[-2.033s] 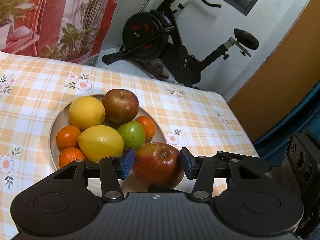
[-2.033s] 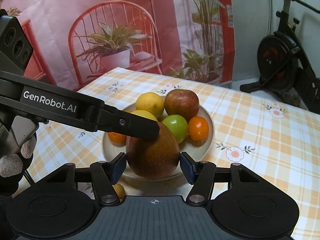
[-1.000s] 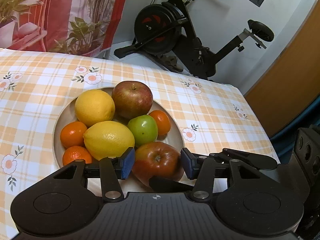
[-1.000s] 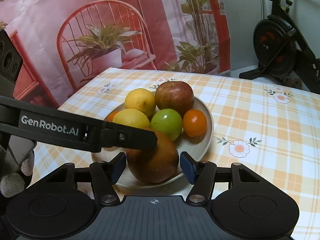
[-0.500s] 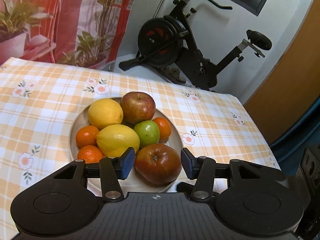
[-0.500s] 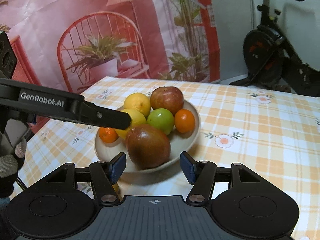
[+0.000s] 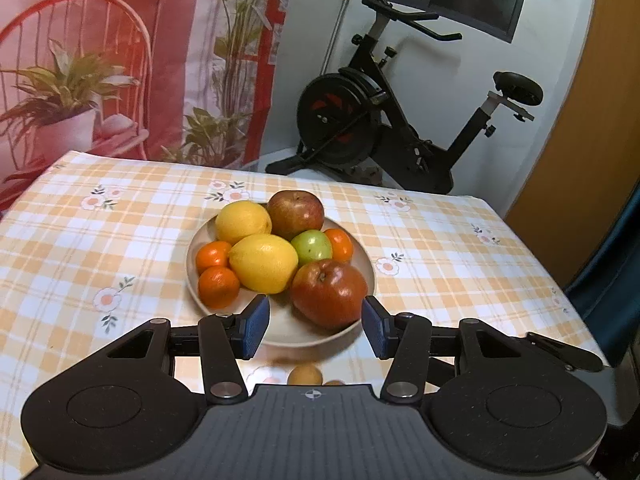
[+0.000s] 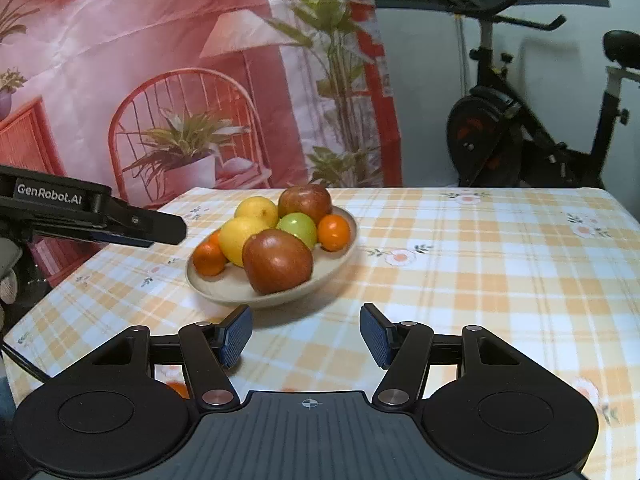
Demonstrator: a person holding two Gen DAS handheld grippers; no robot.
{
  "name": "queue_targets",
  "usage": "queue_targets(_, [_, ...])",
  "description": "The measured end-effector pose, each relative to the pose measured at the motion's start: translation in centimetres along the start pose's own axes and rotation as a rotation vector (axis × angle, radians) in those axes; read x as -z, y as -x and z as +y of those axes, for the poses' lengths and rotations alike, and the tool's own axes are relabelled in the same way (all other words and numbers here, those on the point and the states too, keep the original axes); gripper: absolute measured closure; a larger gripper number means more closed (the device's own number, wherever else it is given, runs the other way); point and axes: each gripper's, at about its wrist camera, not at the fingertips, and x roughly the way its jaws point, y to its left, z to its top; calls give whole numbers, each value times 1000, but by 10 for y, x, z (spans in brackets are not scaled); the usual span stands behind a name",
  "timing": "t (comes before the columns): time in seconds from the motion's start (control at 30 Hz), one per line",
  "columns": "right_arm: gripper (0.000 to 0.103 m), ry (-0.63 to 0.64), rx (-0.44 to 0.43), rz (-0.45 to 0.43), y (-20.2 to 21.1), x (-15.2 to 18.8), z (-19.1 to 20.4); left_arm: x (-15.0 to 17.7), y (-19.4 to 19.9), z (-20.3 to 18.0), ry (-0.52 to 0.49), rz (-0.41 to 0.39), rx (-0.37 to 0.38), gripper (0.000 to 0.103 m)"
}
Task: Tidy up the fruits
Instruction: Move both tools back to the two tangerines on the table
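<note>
A beige plate on the checked tablecloth holds two red apples, two lemons, a green apple and three oranges. The near red apple lies at the plate's front edge. My left gripper is open and empty, just short of the plate. My right gripper is open and empty, pulled back over the cloth in front of the plate. The left gripper's finger shows at the left of the right wrist view.
Small brownish fruits lie on the cloth just under my left gripper; an orange piece peeks under my right one. The table edge is at the right. An exercise bike stands behind the table.
Both grippers have drawn back and up from the plate. The near red apple, earlier between both pairs of fingers, now rests on the plate with the fingers clear of it.
</note>
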Motion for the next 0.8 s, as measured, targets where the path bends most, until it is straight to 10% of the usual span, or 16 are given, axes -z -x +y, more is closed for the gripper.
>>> queue_targets(0.8, [47, 43, -23, -18, 21, 41, 3, 58, 26, -14, -60, -13, -94, 49])
